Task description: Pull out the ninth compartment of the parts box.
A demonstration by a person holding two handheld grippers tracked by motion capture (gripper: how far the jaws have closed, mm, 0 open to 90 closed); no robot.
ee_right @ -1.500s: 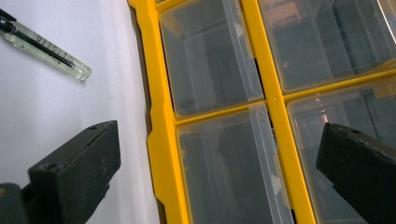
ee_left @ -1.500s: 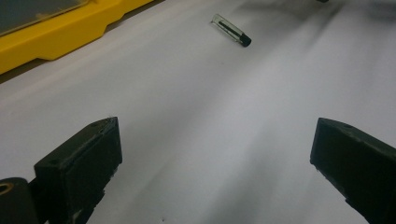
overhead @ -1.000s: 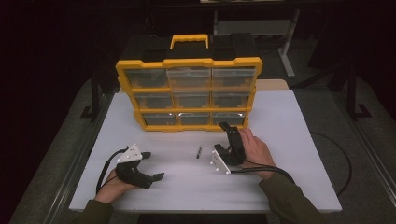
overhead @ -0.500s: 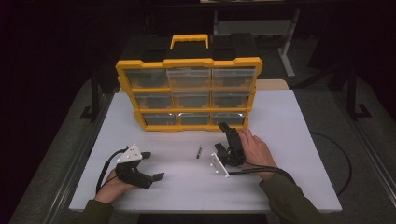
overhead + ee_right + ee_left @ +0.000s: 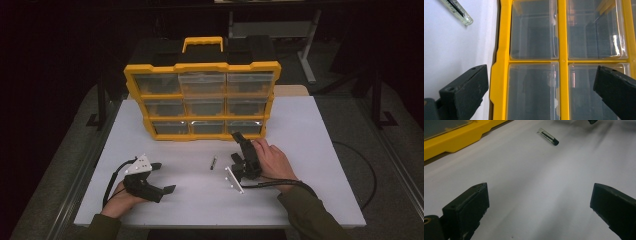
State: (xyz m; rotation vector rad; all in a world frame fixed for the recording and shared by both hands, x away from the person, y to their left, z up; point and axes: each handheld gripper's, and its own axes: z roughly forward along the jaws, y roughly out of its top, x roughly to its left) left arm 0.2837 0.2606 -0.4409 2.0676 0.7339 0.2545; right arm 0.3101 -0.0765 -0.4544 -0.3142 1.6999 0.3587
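Observation:
A yellow organizer case [image 5: 200, 67] with clear drawers stands upright at the back of the white table [image 5: 310, 150]. A small clear tube [image 5: 213, 162] with a black cap lies on the table in front of it. My left gripper [image 5: 164, 177] rests low at the front left, open, its jaws pointing right toward the tube [image 5: 548, 136]. My right gripper [image 5: 237, 148] is turned on its side just right of the tube, open, facing the case's lower drawers [image 5: 534, 87]. In the right gripper view the tube [image 5: 457, 11] lies at the upper left. Nothing is between either pair of jaws.
The case's yellow frame [image 5: 454, 142] borders the table at the upper left of the left gripper view. Dark floor and black stands [image 5: 375, 100] surround the table. A cable [image 5: 367, 175] loops off the right edge. Bare white table lies around both grippers.
My right gripper has rolled a little further onto its side, its grey plate dropping toward the table. The left gripper and the tube have stayed put.

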